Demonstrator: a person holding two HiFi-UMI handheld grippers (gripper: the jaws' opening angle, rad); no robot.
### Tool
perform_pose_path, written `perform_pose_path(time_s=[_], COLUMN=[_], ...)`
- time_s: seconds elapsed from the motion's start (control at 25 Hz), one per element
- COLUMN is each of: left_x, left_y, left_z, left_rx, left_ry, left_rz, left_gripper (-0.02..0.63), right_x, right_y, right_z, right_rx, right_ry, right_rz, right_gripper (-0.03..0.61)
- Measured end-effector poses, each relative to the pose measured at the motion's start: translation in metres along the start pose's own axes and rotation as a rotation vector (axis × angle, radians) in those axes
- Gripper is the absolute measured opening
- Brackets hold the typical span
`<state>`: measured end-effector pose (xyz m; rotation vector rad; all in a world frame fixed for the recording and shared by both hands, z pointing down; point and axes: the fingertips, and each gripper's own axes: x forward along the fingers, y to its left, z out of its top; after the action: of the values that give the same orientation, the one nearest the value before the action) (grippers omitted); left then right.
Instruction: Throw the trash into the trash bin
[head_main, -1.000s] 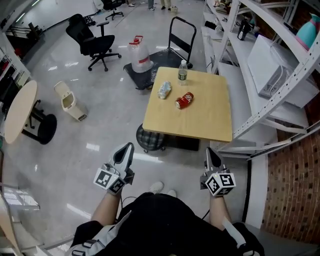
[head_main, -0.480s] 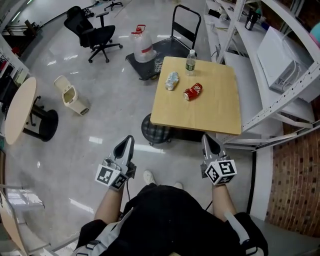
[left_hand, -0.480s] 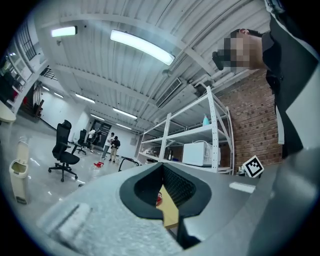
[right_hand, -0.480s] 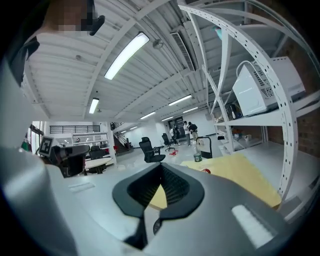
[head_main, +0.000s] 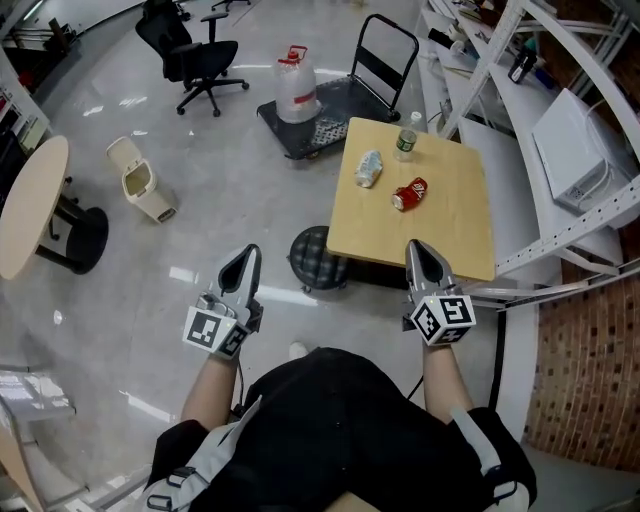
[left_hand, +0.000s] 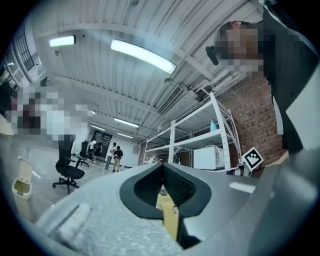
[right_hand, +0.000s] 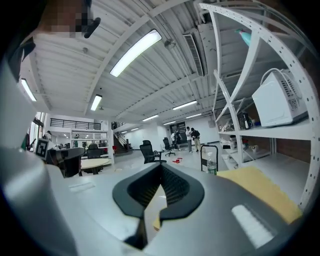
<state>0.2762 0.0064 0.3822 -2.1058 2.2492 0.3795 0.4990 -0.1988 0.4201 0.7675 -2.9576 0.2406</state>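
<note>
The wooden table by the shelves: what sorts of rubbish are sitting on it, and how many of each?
Upright clear plastic bottle with a green label: 1
Crumpled pale plastic bottle lying on its side: 1
Crushed red drink can: 1
Total on the light wooden square table: 3

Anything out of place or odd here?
On the wooden table, a dented red can and a crumpled clear bottle lie on their sides near an upright bottle. Nothing looks spilled.
</note>
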Motion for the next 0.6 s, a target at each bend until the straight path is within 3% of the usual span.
perform_pose_path(time_s=[0.16, 0.32, 0.6], left_x=[-0.016, -0.038, -0.021], left_y=[0.026, 0.060, 0.082], left_z=[0.004, 0.007, 0.010], left_rx=[-0.006, -0.032, -0.051], left_ry=[0.005, 0.003, -0.002], left_rz=[-0.002, 0.051, 0.088], left_gripper=[0.000, 0.000, 0.000], right_x=[0.042, 0.071, 0.100], right_y=[0.056, 0.098, 0.089], right_z=[0.000, 0.001, 0.002], right_rx=[-0.055, -0.082, -0.110], right_ry=[0.028, 0.040, 0.042], right_rz=[0.085, 0.143, 0.173], right_gripper=[0.006, 0.006, 0.006])
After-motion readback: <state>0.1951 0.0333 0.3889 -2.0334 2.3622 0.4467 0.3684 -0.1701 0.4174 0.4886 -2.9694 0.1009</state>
